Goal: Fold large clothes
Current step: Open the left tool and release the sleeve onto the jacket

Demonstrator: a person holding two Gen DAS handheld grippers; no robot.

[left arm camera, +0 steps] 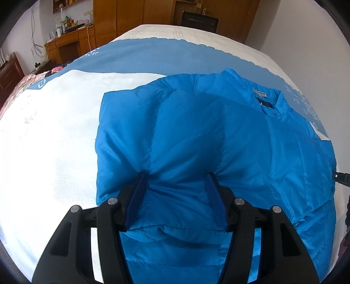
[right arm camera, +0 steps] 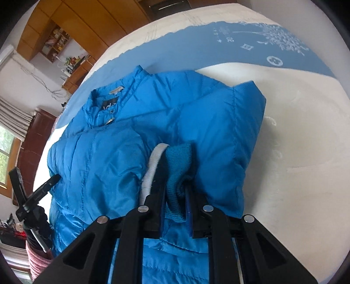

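Observation:
A bright blue puffer jacket (left arm camera: 218, 135) lies on the bed, collar (left arm camera: 264, 98) toward the far right in the left wrist view. My left gripper (left arm camera: 177, 177) has its jaws wide apart, pressed into the jacket's fabric, which bunches between the fingers. In the right wrist view the jacket (right arm camera: 105, 157) lies with its collar (right arm camera: 105, 104) at the upper left. My right gripper (right arm camera: 175, 172) is shut on the jacket's ribbed knit cuff (right arm camera: 178, 166), holding it over the jacket body. A white strip (right arm camera: 151, 170) lies beside its left finger.
The bed (left arm camera: 48, 153) has a white and blue cover (right arm camera: 284, 153). A black tripod (right arm camera: 32, 196) stands at the bed's edge. A wooden desk (left arm camera: 70, 43) and wardrobe (left arm camera: 135, 15) stand beyond the bed.

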